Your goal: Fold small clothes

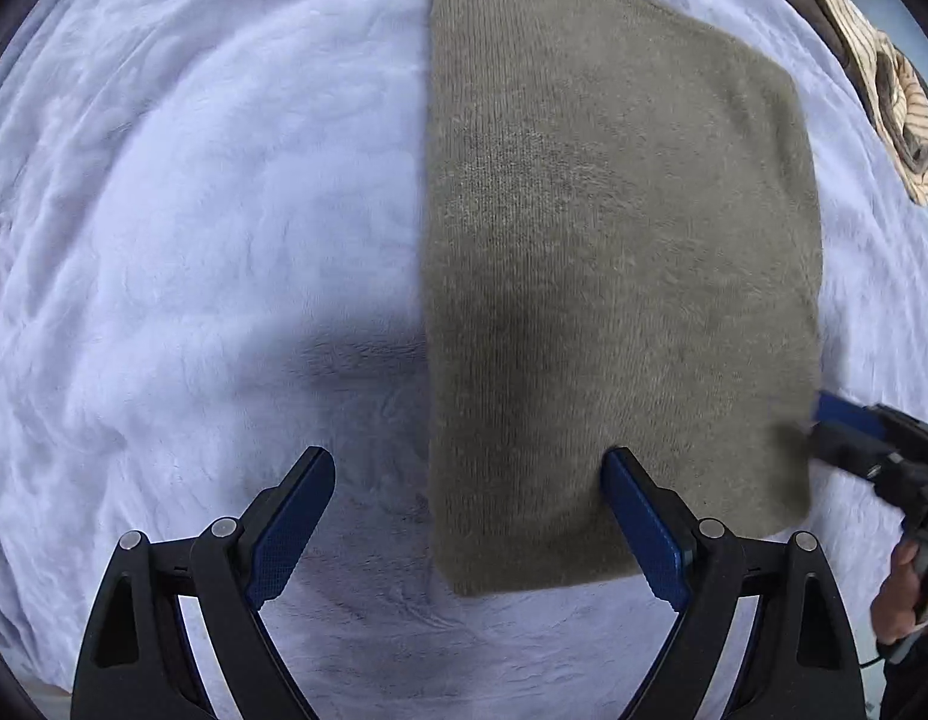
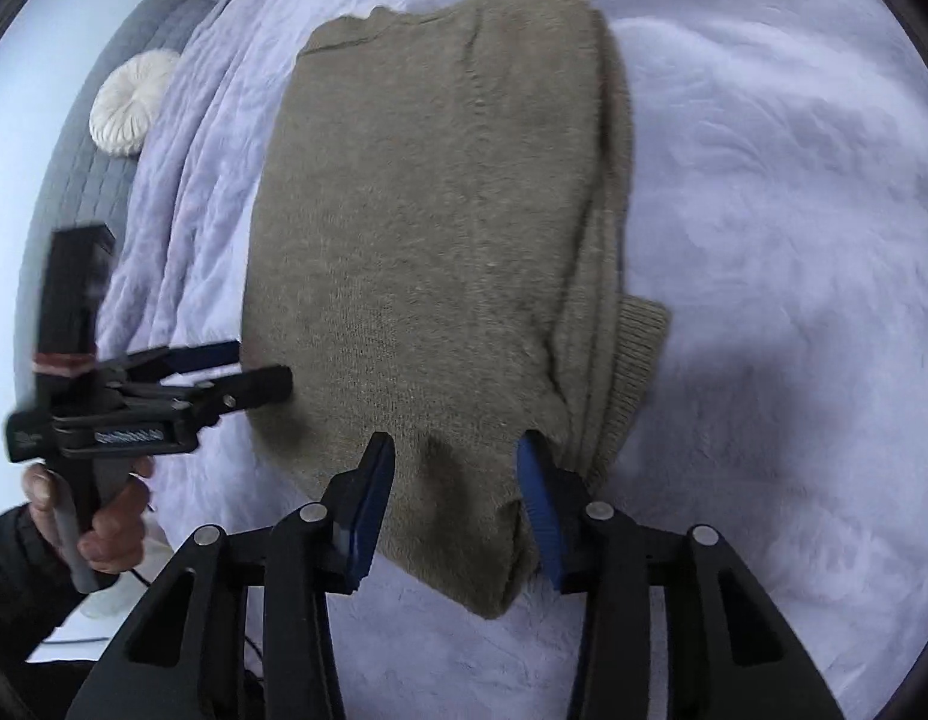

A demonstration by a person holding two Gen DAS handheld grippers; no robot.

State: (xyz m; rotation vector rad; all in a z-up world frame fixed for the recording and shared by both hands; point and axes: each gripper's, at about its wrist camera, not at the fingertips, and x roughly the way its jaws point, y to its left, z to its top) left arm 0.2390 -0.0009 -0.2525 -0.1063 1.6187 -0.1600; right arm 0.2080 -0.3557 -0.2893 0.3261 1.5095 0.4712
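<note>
Presently: olive-brown knitted jumper [image 1: 613, 252], sides folded in to a long panel (one ribbed cuff pokes out), flat on lilac fleece bed cover [image 1: 194, 210]. Left tool [image 1: 469, 510] wide apart, astride its edge; right tool [image 2: 455, 504] partly apart, clamping nothing. Left, by my judgement: the end-to-end fold

From the left wrist I see the olive sweater [image 1: 613, 252] cut off at the top edge. The striped garment [image 1: 895, 114] runs out of frame. The right hand-held gripper [image 1: 823, 426] is blurred, so I cannot read its jaws there.
</note>
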